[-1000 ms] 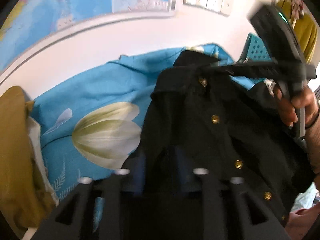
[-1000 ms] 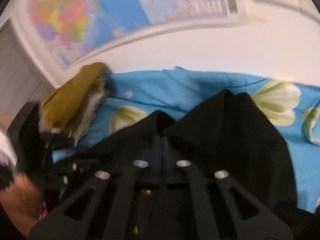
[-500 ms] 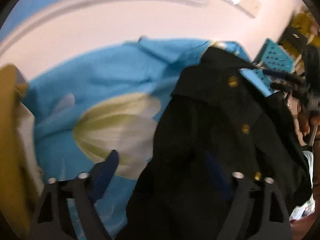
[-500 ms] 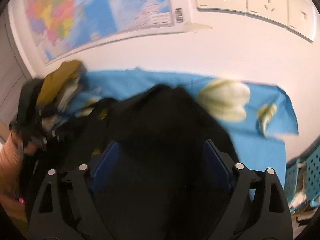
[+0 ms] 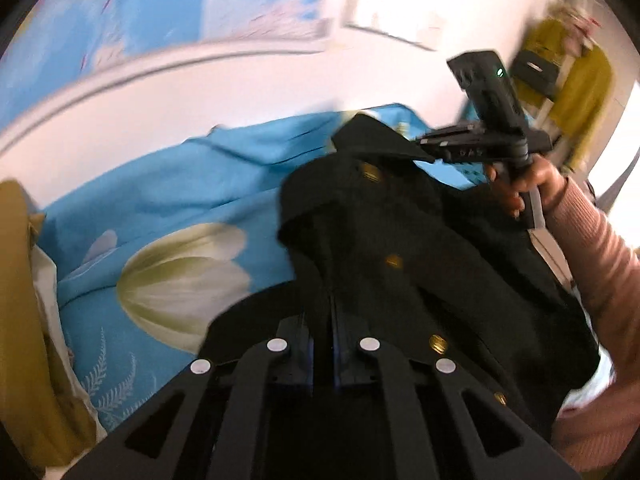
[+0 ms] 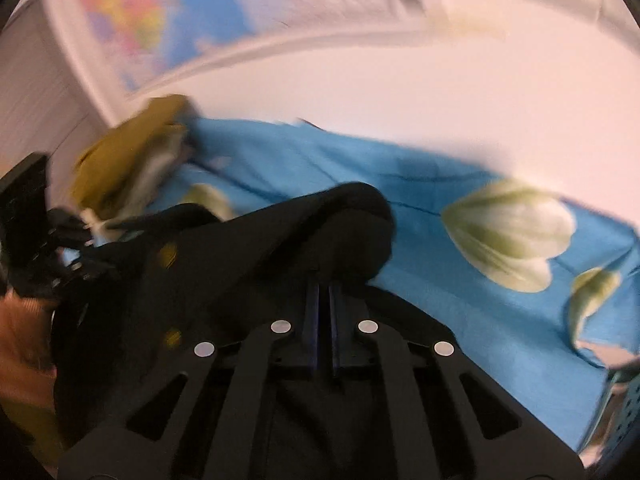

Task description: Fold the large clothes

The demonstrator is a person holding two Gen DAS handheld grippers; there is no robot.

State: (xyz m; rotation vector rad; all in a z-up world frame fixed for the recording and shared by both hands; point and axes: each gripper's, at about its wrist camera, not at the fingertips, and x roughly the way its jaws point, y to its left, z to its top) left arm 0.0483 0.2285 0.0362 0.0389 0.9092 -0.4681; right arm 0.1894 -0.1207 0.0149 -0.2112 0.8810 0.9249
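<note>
The black coat (image 5: 400, 248) lies bunched on the blue flowered sheet (image 5: 168, 208), its gold buttons (image 5: 394, 261) facing up in a loose line. The left gripper (image 5: 323, 322) has its 2 fingers drawn together on a fold at the coat's near edge, cloth pinched between the blue pads. The right gripper (image 6: 324, 280) is likewise closed on a dark ridge of the same coat, with fabric humped up just ahead of its tips.

In the left wrist view the right gripper (image 5: 424, 148) reaches in from the right and meets the coat's far collar edge, held by the right hand (image 5: 520, 184) in a pink sleeve.

To the left of the coat the sheet is bare across a wide stretch, showing 1 large pale flower (image 5: 184, 272), up to a pile of mustard and cream cloth (image 5: 24, 320) at the sheet's left edge. In the right wrist view the sheet runs open to the right of the coat, with 2 pale flowers (image 6: 516, 236) on it, until its ragged right edge beside a blue perforated basket (image 6: 624, 412). The sheet's far edge meets the white wall (image 6: 400, 112), with a map (image 5: 160, 8) above. Both views are blurred.
</note>
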